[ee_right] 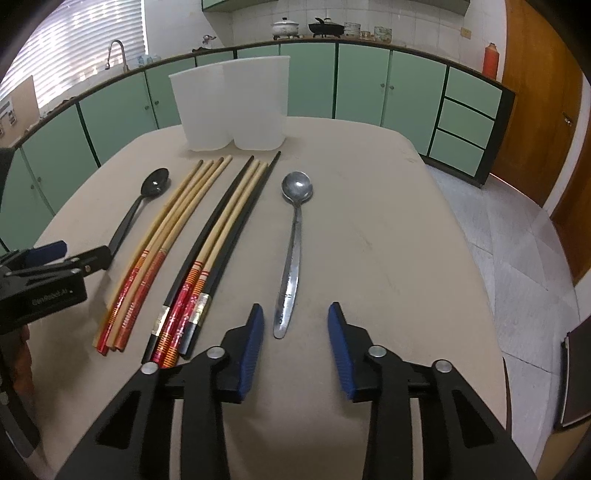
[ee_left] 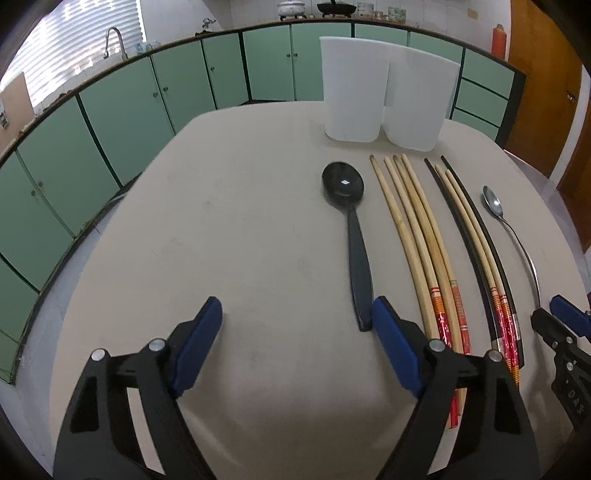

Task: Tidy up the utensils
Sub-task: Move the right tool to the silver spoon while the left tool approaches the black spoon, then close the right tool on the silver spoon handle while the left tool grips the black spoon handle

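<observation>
Beige counter [ee_left: 240,229]: chopsticks [ee_right: 192,236] lie between black spoon [ee_left: 349,236] and metal spoon [ee_right: 293,240]. Left gripper [ee_left: 297,317], marked "GenRobot.AI", and right gripper [ee_right: 295,325]: jaws apart, empty.

I'm in a home kitchen: green cabinets [ee_right: 362,81] curve from nine to two o'clock under a counter, with a sink faucet [ee_right: 117,51] at ten, pots [ee_right: 284,26] on a stove at twelve, and a wooden door [ee_right: 543,92] at two.
</observation>
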The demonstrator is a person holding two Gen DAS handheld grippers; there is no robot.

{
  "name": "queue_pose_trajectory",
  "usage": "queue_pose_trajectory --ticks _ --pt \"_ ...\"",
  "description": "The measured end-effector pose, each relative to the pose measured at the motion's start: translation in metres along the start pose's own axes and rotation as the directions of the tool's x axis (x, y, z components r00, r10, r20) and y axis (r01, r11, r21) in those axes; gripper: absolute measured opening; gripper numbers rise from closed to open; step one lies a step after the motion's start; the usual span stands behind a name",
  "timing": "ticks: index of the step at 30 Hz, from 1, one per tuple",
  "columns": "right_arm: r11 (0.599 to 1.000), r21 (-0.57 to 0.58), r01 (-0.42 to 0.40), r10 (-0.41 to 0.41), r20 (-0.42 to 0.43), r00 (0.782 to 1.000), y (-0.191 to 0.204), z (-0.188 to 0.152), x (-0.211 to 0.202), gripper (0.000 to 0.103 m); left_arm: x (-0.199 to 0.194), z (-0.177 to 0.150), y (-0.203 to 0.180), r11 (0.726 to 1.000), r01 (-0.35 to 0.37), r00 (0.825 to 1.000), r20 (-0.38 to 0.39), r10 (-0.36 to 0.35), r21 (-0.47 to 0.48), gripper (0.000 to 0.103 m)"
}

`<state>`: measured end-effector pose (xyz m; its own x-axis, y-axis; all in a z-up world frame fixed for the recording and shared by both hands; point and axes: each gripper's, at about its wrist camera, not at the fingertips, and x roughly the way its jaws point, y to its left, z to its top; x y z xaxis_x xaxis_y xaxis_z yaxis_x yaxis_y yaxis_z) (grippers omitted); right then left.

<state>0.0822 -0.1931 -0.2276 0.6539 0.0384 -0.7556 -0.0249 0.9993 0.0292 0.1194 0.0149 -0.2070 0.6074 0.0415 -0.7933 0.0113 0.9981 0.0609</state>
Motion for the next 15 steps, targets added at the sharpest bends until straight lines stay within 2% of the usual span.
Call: queue_pose_trajectory --ticks 4,10,13,15 --pt "1.0 0.021 -0.005 0.005 0.001 1.0 -0.0038 0.002 0.0007 0.017 0.0041 0.0023 0.0005 1.0 0.013 1.0 -0.011 -0.013 -0.018 0.08" --pt "0.999 0.044 -0.006 0.005 0.004 1.0 -0.0072 0.0026 0.0018 0.009 0.0045 0.0061 -0.0015 0.999 0.022 1.0 -0.017 -0.022 -0.023 0.079" --pt "0.999 0.049 -0.012 0.012 0.004 1.0 -0.0082 0.0029 0.0021 0.009 0.0051 0.0061 -0.0041 1.0 0.015 1.0 -0.016 -0.015 -0.022 0.078" --pt "0.999 0.05 -0.012 0.012 0.003 1.0 -0.0083 0.003 0.0017 0.008 0.0047 0.0061 -0.0055 0.999 0.019 1.0 -0.015 -0.019 -0.027 0.071"
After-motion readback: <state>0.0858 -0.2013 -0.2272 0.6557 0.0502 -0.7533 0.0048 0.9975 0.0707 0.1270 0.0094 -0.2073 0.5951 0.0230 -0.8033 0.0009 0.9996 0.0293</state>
